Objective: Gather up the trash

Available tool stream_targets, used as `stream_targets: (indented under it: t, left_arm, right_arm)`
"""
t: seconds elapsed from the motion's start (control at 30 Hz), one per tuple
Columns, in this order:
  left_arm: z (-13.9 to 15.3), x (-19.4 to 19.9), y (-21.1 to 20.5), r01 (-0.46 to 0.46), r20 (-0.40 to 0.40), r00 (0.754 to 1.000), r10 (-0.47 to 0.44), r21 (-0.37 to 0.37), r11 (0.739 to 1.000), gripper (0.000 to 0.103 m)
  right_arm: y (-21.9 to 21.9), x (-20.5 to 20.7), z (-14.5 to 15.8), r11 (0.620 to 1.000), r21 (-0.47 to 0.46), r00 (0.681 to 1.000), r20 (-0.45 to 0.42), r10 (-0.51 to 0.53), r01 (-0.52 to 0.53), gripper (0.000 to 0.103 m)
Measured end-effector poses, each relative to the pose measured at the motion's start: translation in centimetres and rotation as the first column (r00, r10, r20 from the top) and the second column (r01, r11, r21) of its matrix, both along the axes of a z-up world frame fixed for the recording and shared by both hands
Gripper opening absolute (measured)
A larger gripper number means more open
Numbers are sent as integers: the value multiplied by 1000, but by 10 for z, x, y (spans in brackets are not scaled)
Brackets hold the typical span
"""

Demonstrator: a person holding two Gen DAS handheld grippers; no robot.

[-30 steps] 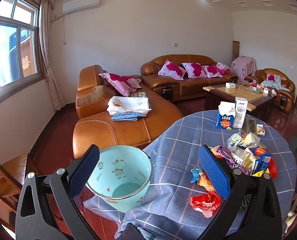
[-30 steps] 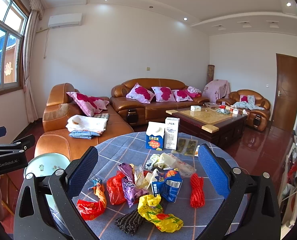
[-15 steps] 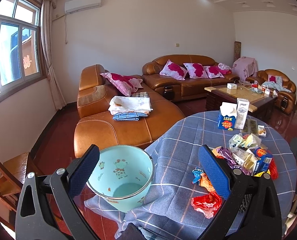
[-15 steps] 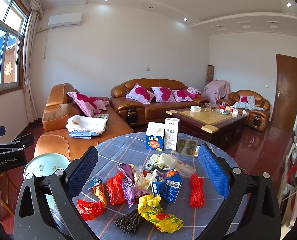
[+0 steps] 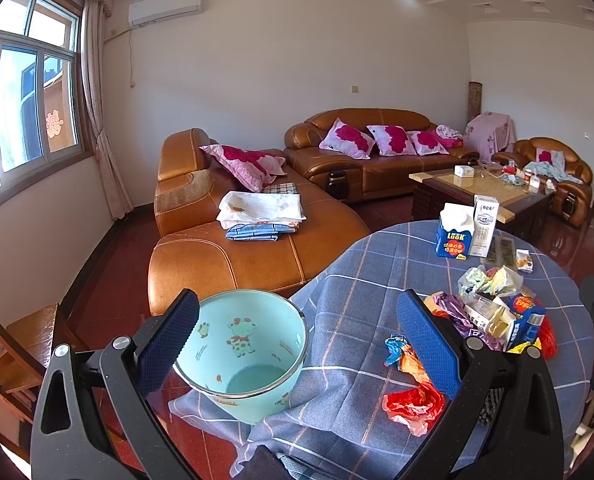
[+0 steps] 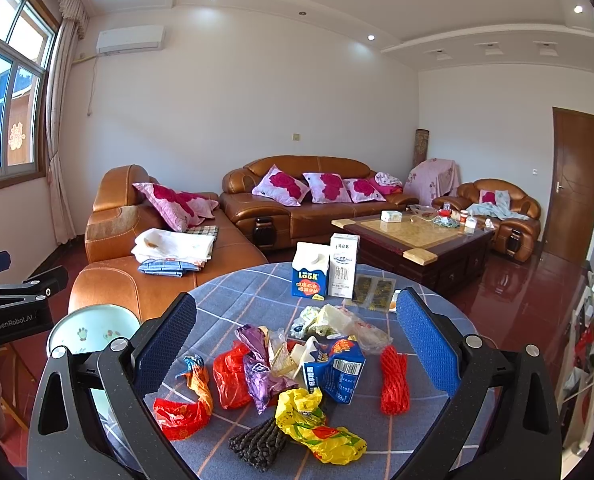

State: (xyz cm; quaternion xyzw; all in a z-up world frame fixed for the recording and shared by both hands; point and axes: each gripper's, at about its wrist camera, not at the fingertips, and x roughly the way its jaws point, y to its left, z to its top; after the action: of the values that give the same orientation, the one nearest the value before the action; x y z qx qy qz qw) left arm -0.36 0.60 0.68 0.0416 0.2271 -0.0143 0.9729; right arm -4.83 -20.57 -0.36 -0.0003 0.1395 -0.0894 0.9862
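Observation:
A pale blue bin (image 5: 243,354) with cartoon animals stands empty at the left edge of the round table (image 5: 357,280); its rim also shows in the right wrist view (image 6: 93,324). My left gripper (image 5: 297,332) is open and empty above the bin. My right gripper (image 6: 297,334) is open and empty above a heap of trash: a yellow wrapper (image 6: 317,424), a red bag (image 6: 227,376), a purple wrapper (image 6: 257,376), a crushed blue carton (image 6: 337,368), a red net (image 6: 393,380) and a red and orange wrapper (image 6: 185,408).
Two upright cartons, one blue (image 6: 309,276) and one white (image 6: 343,266), stand at the table's far side beside flat sachets (image 6: 373,288). A dark knitted piece (image 6: 257,444) lies at the near edge. Brown leather sofas (image 6: 313,200) and a coffee table (image 6: 413,240) lie beyond.
The left wrist view has shifted slightly, so the bin and sofa sit a little further right and up. The right gripper has not moved. Both stay open.

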Motion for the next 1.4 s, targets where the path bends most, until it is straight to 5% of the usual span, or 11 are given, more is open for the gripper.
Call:
stream_targets:
  t: [1.17, 1.4]
  left_arm:
    - [-4, 4, 1, -10, -9, 1000, 10, 6, 1000, 97]
    - [-30, 18, -8, -1, -74, 997, 2, 8, 1000, 97]
  right_arm:
    - [-4, 8, -10, 1000, -4, 1000, -16, -11, 11, 98]
    - [-26, 22, -41, 997, -35, 996, -60, -73, 71, 98]
